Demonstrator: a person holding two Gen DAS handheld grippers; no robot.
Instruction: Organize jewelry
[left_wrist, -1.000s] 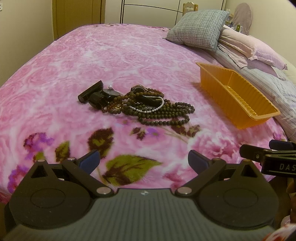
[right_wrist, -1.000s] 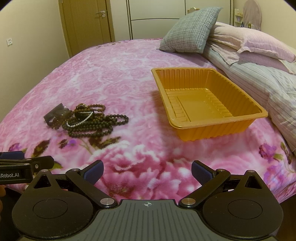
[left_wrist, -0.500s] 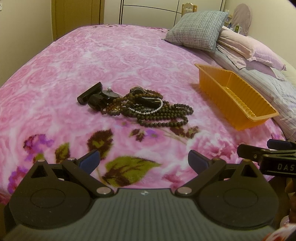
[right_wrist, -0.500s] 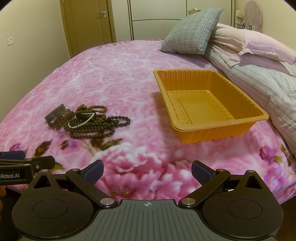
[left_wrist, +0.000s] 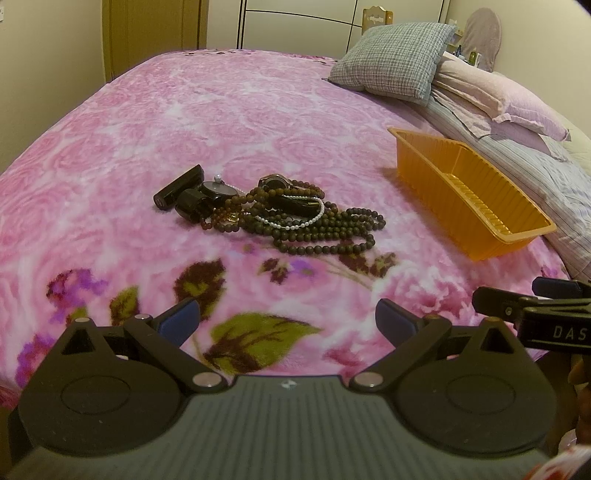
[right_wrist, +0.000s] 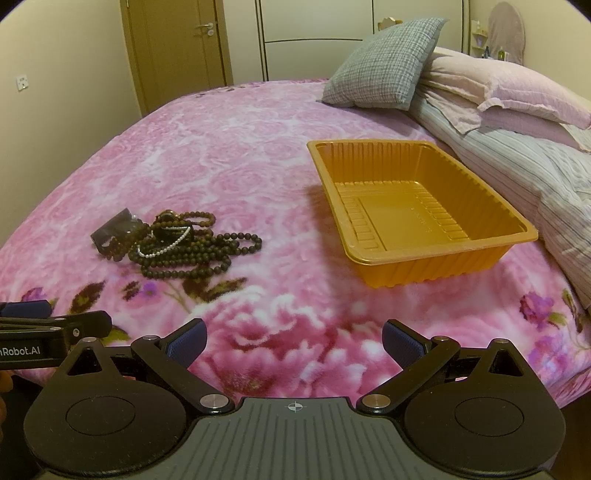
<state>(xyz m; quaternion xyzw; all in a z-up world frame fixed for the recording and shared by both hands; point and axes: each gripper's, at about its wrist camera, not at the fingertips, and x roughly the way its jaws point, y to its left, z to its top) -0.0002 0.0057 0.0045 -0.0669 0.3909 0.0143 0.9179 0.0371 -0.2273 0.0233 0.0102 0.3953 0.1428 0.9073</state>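
A tangled pile of jewelry (left_wrist: 280, 214) lies on the pink floral blanket: dark bead strands, a white pearl strand (left_wrist: 295, 221), a watch (left_wrist: 218, 190) and a black bar-shaped piece (left_wrist: 179, 187). The pile also shows in the right wrist view (right_wrist: 177, 243). An empty orange plastic tray (right_wrist: 413, 206) sits to its right; it shows edge-on in the left wrist view (left_wrist: 465, 199). My left gripper (left_wrist: 288, 321) is open and empty, short of the pile. My right gripper (right_wrist: 293, 341) is open and empty, near the bed's front edge, short of the tray.
A grey checked pillow (right_wrist: 384, 62) and pink pillows (right_wrist: 509, 96) lie at the head of the bed, with a striped cover (right_wrist: 535, 173) right of the tray. A door (right_wrist: 177, 48) and wardrobe stand beyond the bed. Each gripper shows at the other view's edge.
Both views have shifted slightly; the pile and tray sit a little higher in the frames. Both grippers stay open and nothing on the bed has moved.
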